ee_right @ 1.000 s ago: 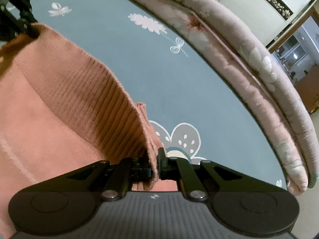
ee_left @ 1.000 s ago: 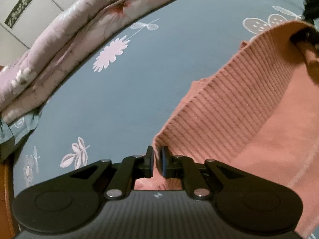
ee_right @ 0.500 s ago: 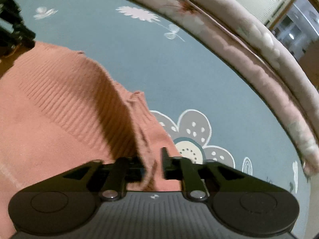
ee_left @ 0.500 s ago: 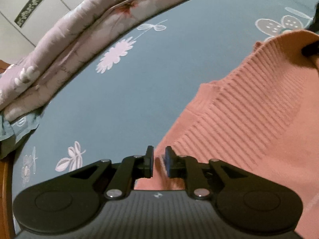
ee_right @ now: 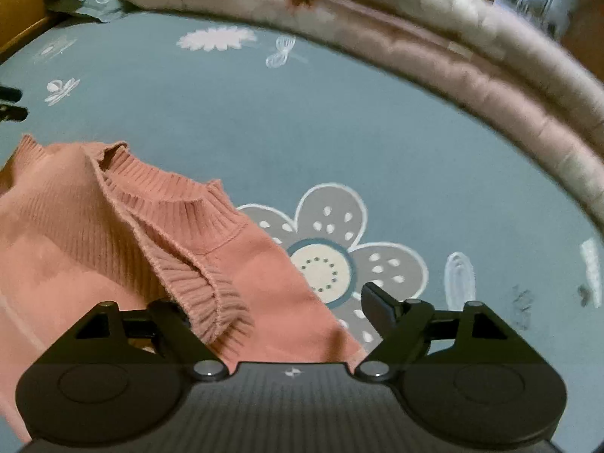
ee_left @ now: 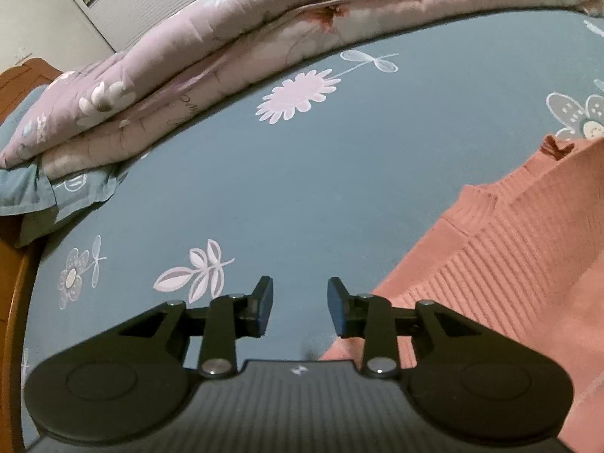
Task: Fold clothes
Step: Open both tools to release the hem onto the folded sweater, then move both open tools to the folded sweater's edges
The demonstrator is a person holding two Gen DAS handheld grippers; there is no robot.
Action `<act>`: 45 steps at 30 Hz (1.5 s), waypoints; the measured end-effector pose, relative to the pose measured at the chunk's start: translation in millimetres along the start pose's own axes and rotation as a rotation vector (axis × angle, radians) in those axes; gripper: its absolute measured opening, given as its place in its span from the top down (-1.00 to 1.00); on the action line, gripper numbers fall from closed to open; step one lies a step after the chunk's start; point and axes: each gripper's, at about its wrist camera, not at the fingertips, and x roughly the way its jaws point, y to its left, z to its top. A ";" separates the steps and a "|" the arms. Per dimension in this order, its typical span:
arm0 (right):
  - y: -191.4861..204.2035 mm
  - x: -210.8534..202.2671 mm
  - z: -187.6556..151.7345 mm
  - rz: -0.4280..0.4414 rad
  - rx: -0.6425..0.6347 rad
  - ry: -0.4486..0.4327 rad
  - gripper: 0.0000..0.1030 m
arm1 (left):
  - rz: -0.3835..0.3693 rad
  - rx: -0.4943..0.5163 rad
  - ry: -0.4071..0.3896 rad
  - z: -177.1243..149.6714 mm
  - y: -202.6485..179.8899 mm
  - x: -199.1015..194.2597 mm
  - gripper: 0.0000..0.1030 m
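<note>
Two tools are in your hands, and both have their jaws opening. Your left tool (ee_left: 300,311) shows a moderate gap with only blue bed sheet (ee_left: 302,188) visible between the pads; nothing is held. The sweater (ee_left: 521,264) lies just to the right of its right finger, and that finger's linkage overlaps the knit edge in the left wrist view.

Your right tool (ee_right: 279,317) stands much wider. Its right finger (ee_right: 377,307) is clear above the sheet's large grey flower print (ee_right: 324,264). Its left finger is hidden behind a ribbed fold of the sweater (ee_right: 113,234), so you cannot tell whether that pad touches the cloth. The fold drapes over the left linkage, and salmon knit fills the left part of the gap. The pads do not press on it from both sides.

The sweater rests on the bed sheet. The right wrist view gives you what the left does not: the ribbed hem bunched and doubled over, a loose ribbed end hanging near the left finger, and plain knit spreading toward the lower left. At that view's left edge a dark tip of the other tool (ee_right: 11,105) shows. The left wrist view shows only one ribbed corner and its straight edge.

Beyond the sweater, the sheet carries white flower and leaf prints. A folded pink quilt (ee_left: 226,49) lies along the far side, seen in both views. Only the left view shows the orange wooden bed frame (ee_left: 19,283) clearly, a blue pillow corner (ee_left: 34,192) under the quilt, and the white panelled wall (ee_left: 124,3).
</note>
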 end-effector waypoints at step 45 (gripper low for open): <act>148.4 -197.1 -329.6 -0.110 0.279 -0.079 -0.79 | -0.281 -0.157 0.093 -198.5 -54.5 -157.9 0.13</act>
